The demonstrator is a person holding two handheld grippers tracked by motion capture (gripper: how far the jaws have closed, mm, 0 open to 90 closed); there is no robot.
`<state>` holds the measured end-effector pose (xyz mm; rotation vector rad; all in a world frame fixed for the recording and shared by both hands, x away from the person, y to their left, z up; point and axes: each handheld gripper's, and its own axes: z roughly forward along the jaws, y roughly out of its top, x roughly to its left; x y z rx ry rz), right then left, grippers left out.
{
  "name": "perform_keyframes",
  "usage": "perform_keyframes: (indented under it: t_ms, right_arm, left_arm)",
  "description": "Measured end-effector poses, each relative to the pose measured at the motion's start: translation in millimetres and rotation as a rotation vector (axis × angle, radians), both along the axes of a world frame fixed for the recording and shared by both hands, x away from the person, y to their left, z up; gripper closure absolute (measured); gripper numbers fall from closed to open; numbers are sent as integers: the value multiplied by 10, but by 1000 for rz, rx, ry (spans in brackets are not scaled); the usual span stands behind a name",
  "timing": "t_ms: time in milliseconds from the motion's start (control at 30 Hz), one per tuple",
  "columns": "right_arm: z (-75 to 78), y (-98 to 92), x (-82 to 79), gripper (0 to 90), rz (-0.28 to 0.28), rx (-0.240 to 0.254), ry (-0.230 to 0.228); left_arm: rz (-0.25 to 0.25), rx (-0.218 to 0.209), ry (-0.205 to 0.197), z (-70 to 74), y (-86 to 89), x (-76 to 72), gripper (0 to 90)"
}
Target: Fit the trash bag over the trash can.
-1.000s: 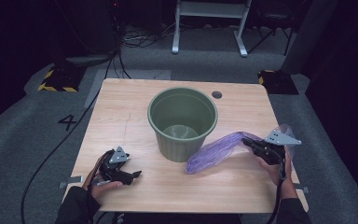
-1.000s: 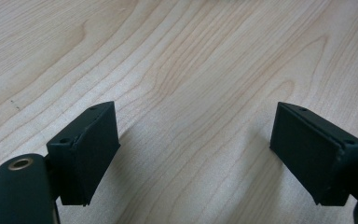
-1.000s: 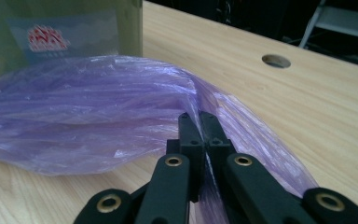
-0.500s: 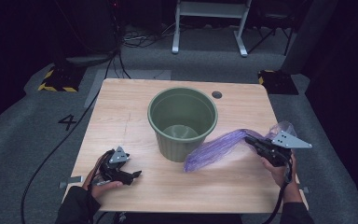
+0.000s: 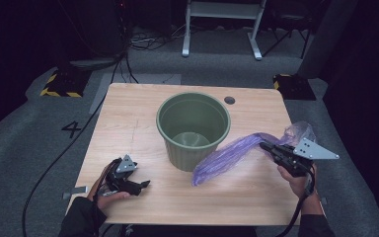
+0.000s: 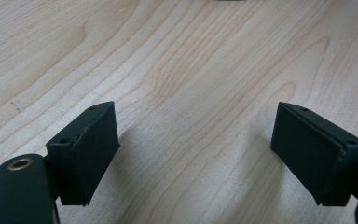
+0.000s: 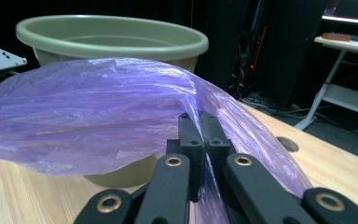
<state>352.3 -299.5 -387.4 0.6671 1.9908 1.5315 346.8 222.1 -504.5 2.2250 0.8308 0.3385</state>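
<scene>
The right gripper (image 5: pixel 266 146) pinches one edge of the purple plastic bag (image 5: pixel 227 158) at about four o'clock from the green bin (image 5: pixel 193 129), so the film hangs loose with its far end trailing onto the table (image 5: pixel 128 123), probably ready to be opened over the rim. The left gripper (image 5: pixel 143 184), at seven o'clock, rests low with jaws wide and empty, seemingly waiting to catch the bag's other edge.
</scene>
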Motion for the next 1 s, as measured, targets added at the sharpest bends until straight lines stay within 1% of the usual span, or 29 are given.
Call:
perform_keyframes:
  t_ms: [133,200,267,433,700,833,1000]
  right_arm:
    - [63,29,3,900,16,11,-21]
    - [102,41,5,900,9,8,-28]
    - [139,45,10,900,13,17,-33]
    - [230,71,29,900,2,10,-51]
    - [324,80,60,900,-12,7,-59]
    - [396,58,53,900,-14,8,-77]
    - [486,-26,-8,900,-21,20,-106]
  left_arm:
    - [0,0,0,0,0,0,143]
    - [-1,0,0,0,0,2,143]
    - [-1,0,0,-1,0,3,143]
    - [-1,-2,1,-1,-1,3,143]
    - [-3,-2,0,-1,-2,8,143]
    - [-3,-2,0,-1,-3,9,143]
    - [-3,-2,0,-1,-3,9,143]
